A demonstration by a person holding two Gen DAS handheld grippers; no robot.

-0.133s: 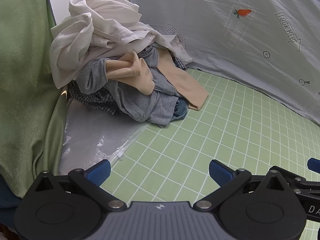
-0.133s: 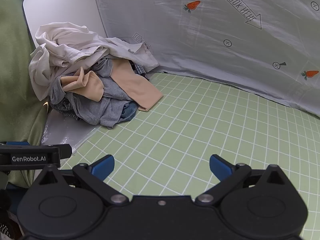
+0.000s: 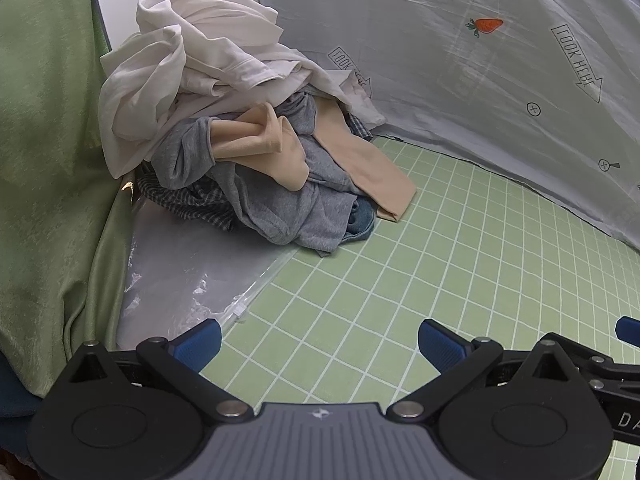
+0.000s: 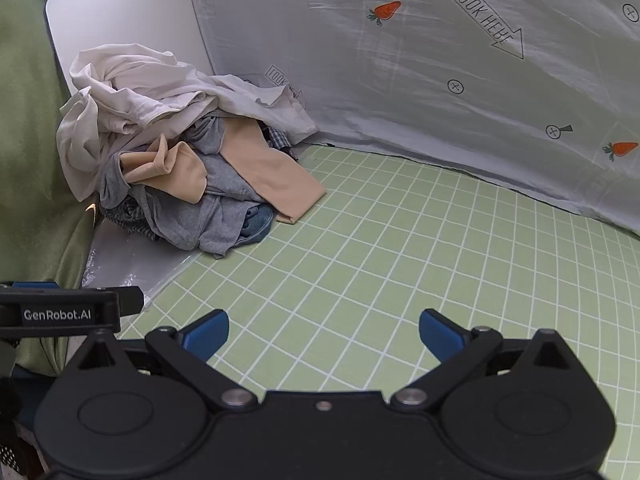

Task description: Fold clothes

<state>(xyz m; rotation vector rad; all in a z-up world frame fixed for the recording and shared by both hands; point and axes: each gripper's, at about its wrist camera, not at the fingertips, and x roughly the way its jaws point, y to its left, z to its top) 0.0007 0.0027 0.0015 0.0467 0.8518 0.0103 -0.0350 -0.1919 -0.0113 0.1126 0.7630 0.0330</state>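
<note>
The pile of clothes (image 3: pixel 248 152) sat heaped in the far left corner of the green gridded mat (image 3: pixel 440 264), where the green curtain (image 3: pixel 48 152) on the left met the white panel (image 4: pixel 120 12) and the grey printed sheet (image 3: pixel 460 92) hung behind. A white garment (image 3: pixel 192 64) lay on top, a grey one (image 3: pixel 288 208) and a beige one (image 3: pixel 376 176) spilled toward the mat, and a checked cloth (image 3: pixel 188 200) and a bit of blue denim (image 3: pixel 362 220) showed at the bottom edge. The near edge of the pile rested partly on a clear plastic bag (image 3: pixel 188 276) that ran along the mat's left border. From the pile's front edge to both tools, and off to the right along the sheet's lower hem, the mat lay open. The left gripper (image 3: pixel 320 340) hovered over the mat's near left part with its blue fingers (image 3: pixel 198 344) spread wide and nothing between them; the right gripper (image 4: pixel 324 330) hung just beside it, its fingers (image 4: pixel 442 332) likewise wide apart and holding nothing. Compared with the frame a tenth of a second before, nothing visibly differed: pile, bag and both tools kept the same places. The sheet carried mirrored "LOOK HERE" arrows, orange carrots (image 4: pixel 386 10) and small crossed circles. In the right wrist view the left tool's body read "GenRobot.AI" (image 4: pixel 58 315); in the left wrist view the letters "DA" (image 3: pixel 628 420) showed at the frame's edge.
</note>
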